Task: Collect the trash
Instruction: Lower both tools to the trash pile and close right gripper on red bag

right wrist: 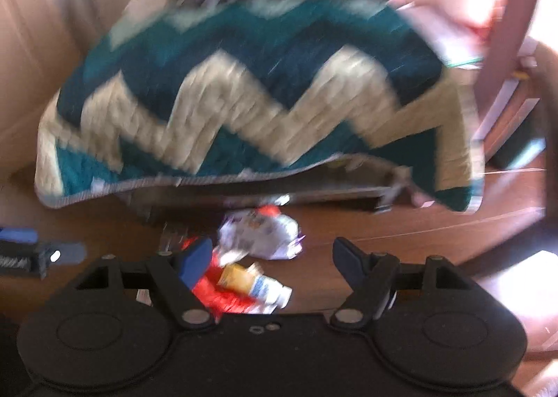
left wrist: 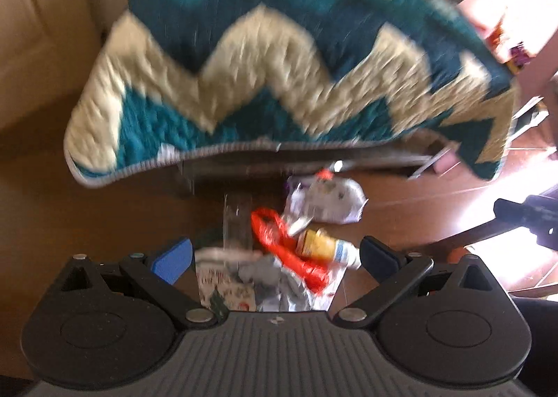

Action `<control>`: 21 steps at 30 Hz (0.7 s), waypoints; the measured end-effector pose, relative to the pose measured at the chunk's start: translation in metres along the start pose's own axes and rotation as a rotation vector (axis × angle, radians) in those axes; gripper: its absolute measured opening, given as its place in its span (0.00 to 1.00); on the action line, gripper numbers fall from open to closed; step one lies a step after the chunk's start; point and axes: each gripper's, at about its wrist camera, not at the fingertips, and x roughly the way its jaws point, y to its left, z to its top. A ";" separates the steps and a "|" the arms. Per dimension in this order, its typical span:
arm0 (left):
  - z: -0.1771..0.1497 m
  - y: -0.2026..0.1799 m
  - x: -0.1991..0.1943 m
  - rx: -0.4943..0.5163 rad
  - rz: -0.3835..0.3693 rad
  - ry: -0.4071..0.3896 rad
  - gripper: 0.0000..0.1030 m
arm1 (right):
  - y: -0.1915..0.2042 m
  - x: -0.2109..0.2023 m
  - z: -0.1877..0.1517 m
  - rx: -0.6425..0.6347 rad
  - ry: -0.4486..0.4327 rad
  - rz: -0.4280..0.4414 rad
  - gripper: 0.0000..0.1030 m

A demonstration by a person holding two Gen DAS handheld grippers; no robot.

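Both my left gripper [left wrist: 275, 254] and right gripper [right wrist: 270, 262] are wide open, empty. Trash sits between the fingers: red wrapper [left wrist: 279, 240], yellow bottle [right wrist: 240, 278]. The round bottle might roll away.

both tongs [left wrist: 275, 254] [right wrist: 270, 259] wide open, empty

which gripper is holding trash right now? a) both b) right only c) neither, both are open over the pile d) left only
c, since the left gripper and the right gripper each show jaws spread wide with nothing between them, while the yellow-labelled bottle, the red mesh bag and the crumpled white wrapper lie on the wooden floor below the zigzag blanket.
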 end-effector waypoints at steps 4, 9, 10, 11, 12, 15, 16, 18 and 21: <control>-0.009 -0.007 0.054 0.023 0.002 0.104 1.00 | 0.008 0.055 -0.001 -0.109 0.094 0.067 0.73; -0.035 -0.012 0.115 0.031 -0.008 0.235 1.00 | 0.023 0.128 -0.015 -0.185 0.273 0.163 0.71; -0.040 -0.014 0.127 0.036 -0.014 0.254 1.00 | 0.025 0.144 -0.020 -0.185 0.315 0.179 0.71; -0.045 -0.014 0.136 0.044 -0.016 0.265 1.00 | 0.028 0.156 -0.024 -0.182 0.341 0.192 0.71; -0.049 -0.014 0.146 0.051 -0.021 0.276 1.00 | 0.032 0.167 -0.029 -0.181 0.368 0.207 0.71; -0.057 -0.014 0.173 0.050 -0.027 0.320 0.99 | 0.042 0.193 -0.039 -0.192 0.422 0.223 0.70; -0.060 -0.016 0.181 0.051 -0.031 0.336 0.98 | 0.046 0.203 -0.042 -0.201 0.435 0.222 0.70; -0.064 -0.021 0.196 0.074 -0.034 0.362 0.98 | 0.051 0.220 -0.045 -0.220 0.464 0.241 0.70; -0.069 -0.028 0.213 0.116 -0.015 0.390 0.97 | 0.059 0.245 -0.054 -0.260 0.516 0.259 0.70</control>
